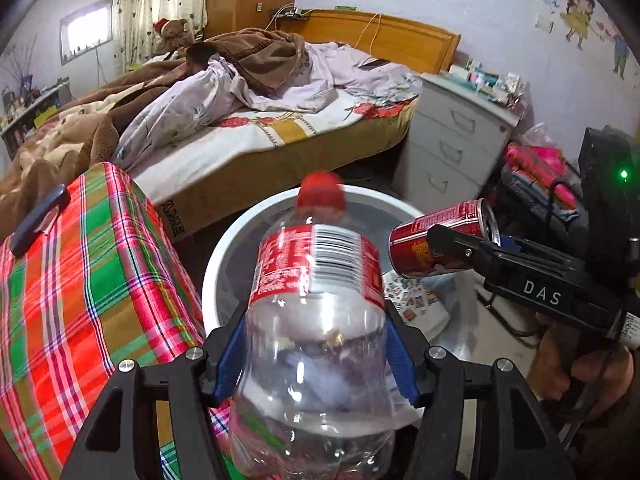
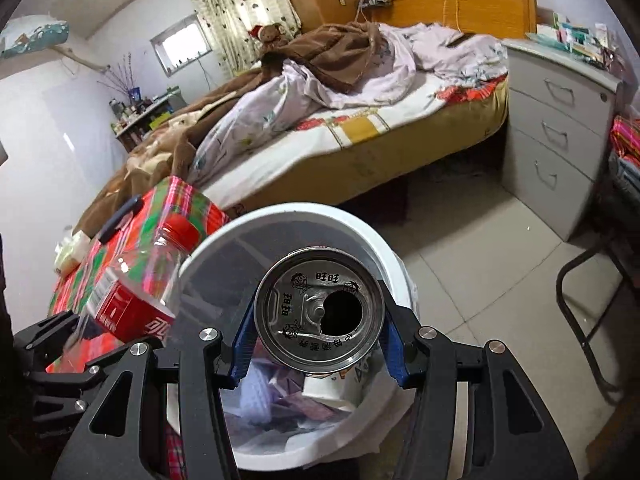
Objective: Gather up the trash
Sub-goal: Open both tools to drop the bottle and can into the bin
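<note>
My left gripper [image 1: 316,354] is shut on a clear plastic bottle [image 1: 316,320] with a red cap and red label, held over the white trash bin [image 1: 224,264]. The bottle also shows at the left of the right wrist view [image 2: 136,280]. My right gripper [image 2: 318,344] is shut on an opened red drink can [image 2: 318,316], held above the bin [image 2: 280,216]; its open top faces the camera. In the left wrist view the can [image 1: 436,240] hangs over the bin's right side. Paper trash [image 2: 280,400] lies inside the bin.
A plaid red-green bag [image 1: 80,280] with a dark handle stands left of the bin. An unmade bed [image 1: 260,120] lies behind. A grey drawer cabinet [image 1: 452,140] stands right of the bed. A black chair frame [image 2: 588,300] is on the tiled floor at right.
</note>
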Demonstrator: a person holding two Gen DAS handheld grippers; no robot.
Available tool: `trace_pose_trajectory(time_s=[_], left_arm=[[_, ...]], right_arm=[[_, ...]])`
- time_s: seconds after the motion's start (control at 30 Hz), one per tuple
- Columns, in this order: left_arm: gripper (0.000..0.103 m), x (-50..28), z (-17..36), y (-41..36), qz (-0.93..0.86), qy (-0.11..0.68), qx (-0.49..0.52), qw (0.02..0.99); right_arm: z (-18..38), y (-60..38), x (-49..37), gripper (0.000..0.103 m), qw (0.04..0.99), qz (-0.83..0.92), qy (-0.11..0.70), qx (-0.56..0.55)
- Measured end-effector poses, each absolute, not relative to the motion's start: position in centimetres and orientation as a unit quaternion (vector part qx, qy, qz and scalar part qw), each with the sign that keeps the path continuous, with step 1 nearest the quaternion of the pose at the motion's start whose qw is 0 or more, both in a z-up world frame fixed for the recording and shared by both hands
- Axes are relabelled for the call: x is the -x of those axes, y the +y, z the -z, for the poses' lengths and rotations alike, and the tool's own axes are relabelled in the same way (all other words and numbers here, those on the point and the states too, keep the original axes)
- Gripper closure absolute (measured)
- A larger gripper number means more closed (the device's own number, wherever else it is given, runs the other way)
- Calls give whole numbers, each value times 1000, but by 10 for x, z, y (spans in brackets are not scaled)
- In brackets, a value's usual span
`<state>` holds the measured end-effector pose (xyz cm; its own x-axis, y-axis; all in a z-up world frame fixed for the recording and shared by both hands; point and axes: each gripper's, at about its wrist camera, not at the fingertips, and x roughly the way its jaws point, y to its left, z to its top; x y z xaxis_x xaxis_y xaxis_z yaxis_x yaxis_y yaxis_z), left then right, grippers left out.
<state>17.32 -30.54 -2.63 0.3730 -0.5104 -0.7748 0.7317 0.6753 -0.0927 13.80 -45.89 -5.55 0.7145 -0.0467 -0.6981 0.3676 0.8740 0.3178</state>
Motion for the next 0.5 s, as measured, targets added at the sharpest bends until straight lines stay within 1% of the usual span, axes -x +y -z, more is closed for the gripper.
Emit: trace_pose_trajectory(time_s=[0.1,0.13,0.23,0.27,0.3,0.33,0.37,0.5], left_arm=[[41,-175,32,-311,384,420,-133,811],[39,-175,33,-311,382,418,-134,813],[39,-174,33,-310,384,417,-131,813],[38,-174,33,-309,382,419,-127,813],[35,-174,32,-310,378,420,-127,815],[32,-174,31,-309,375,418,-125,818],[32,-173,31,-307,376,418,-121,818],[32,-172,25,-295,370,416,-101,824]], right_arm=[[60,-459,-140,48,895,126,375,-204],[61,-459,-139,48,894,126,377,-205],[60,-461,-135,48,896,115,372,-215],[59,-461,-134,45,896,115,370,-215],[58,-461,-133,42,898,116,367,-214],[56,-460,-131,37,898,118,365,-214],[54,-459,-130,36,899,117,363,-216],[48,-455,-122,35,902,116,356,-217]])
